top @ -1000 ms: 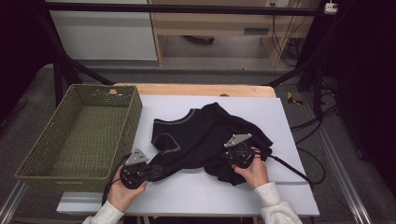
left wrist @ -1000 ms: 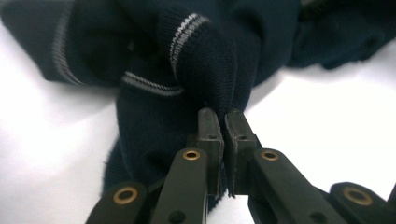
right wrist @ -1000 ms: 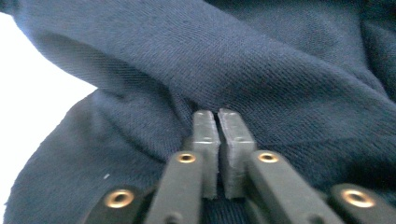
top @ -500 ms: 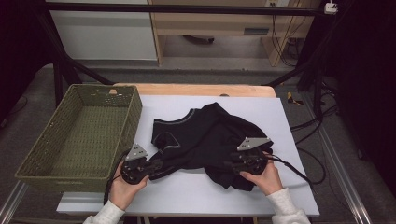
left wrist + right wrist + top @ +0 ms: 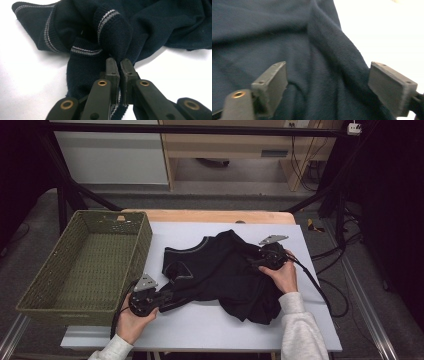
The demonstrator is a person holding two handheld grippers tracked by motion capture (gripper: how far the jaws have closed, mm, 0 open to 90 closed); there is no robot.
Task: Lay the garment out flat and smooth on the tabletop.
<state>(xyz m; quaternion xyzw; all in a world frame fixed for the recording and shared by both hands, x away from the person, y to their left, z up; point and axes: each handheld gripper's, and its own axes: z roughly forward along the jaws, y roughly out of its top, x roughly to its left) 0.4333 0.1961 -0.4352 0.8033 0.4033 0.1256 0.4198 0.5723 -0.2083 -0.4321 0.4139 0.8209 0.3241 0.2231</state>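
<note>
A dark navy knit garment (image 5: 225, 270) with grey-striped trim lies crumpled on the white table (image 5: 310, 285). My left gripper (image 5: 167, 295) is at its near left corner, shut on a fold of the striped hem (image 5: 110, 47); the jaws stand pinched together on the cloth in the left gripper view (image 5: 119, 67). My right gripper (image 5: 254, 261) rests over the garment's right side, open, with its two pads (image 5: 274, 80) spread wide above a ridge of the navy fabric (image 5: 327, 50).
A green woven basket (image 5: 45, 285), empty, stands at the table's left side. Wooden table edge (image 5: 210, 215) runs along the back. Black frame bars and cables (image 5: 325, 255) lie to the right of the table.
My right gripper has let go of the garment's near right part and moved away from me, up to the right edge of the garment, now open. The left gripper keeps its hold.
</note>
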